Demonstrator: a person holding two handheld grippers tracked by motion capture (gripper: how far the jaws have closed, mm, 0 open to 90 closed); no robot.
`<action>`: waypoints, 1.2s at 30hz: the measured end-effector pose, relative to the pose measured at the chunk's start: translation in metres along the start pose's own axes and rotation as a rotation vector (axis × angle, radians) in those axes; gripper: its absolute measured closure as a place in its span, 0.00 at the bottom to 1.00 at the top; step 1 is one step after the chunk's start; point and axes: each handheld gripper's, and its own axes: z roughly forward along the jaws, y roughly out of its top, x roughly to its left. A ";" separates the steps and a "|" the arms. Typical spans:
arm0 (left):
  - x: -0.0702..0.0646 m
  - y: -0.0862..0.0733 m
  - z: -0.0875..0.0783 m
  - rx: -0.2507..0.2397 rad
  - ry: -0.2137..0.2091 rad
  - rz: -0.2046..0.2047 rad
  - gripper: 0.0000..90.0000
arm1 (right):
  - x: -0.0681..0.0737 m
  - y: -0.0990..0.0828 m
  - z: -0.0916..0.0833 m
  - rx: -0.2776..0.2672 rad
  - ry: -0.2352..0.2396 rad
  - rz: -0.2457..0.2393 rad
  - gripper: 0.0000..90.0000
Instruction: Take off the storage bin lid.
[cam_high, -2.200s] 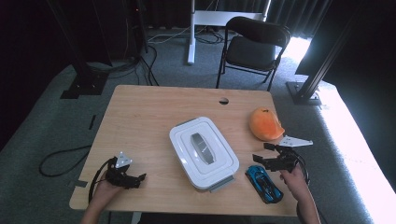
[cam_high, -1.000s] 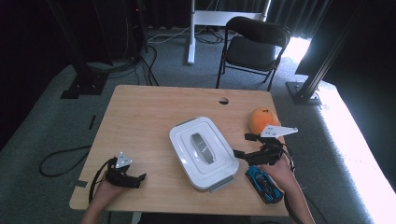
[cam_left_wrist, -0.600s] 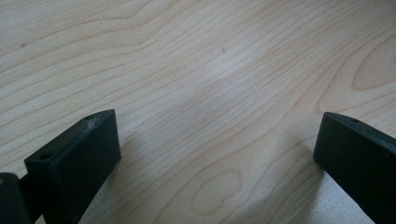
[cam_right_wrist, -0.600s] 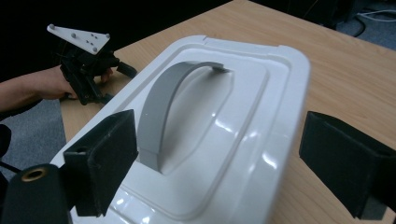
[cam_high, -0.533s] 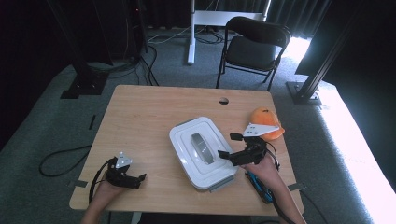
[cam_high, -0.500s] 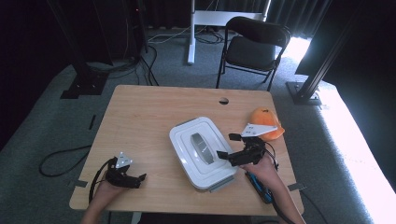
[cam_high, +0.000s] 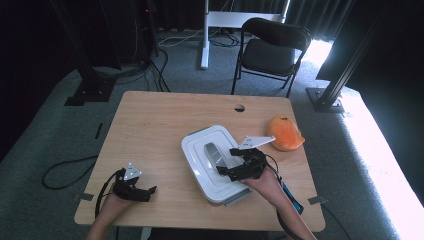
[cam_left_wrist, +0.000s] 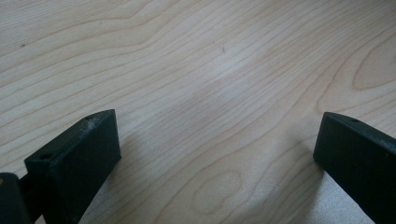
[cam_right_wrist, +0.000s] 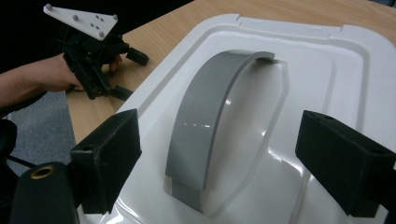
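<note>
**Right gripper lined up over the lid handle**

I have the right gripper over the white box, which sits right of the desk's centre. Its fingers are spread wide with nothing between them but the grey handle on the lid. That handle is the thing the next move turns on. In the right gripper view it lies straight ahead and just below the fingers, arching up from the lid's hollow. Its long axis runs away from me, roughly along the line I am pointing, so one finger stands on each side of the strap. I judge I need only lower and close across its width. I cannot tell if the fingers already touch the lid.

The left gripper rests low at the near left corner of the desk, well apart from the box. Its fingers are also wide apart, with bare wood between them. The right hand is plainly the nearer one.

Count: one box with one lid and one handle, one orange thing beyond the box on the right, one blue item partly hidden under my right forearm, two grippers.
</note>
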 end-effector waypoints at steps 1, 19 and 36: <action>0.000 0.000 0.000 0.000 0.000 0.000 0.01 | 0.000 0.000 0.000 0.000 0.000 0.000 0.15; 0.000 0.000 0.000 0.002 -0.001 0.001 0.01 | 0.017 -0.007 0.006 0.023 -0.038 -0.014 0.60; 0.000 0.000 0.000 0.003 0.000 0.000 0.01 | 0.024 -0.013 0.003 0.034 -0.086 -0.007 0.74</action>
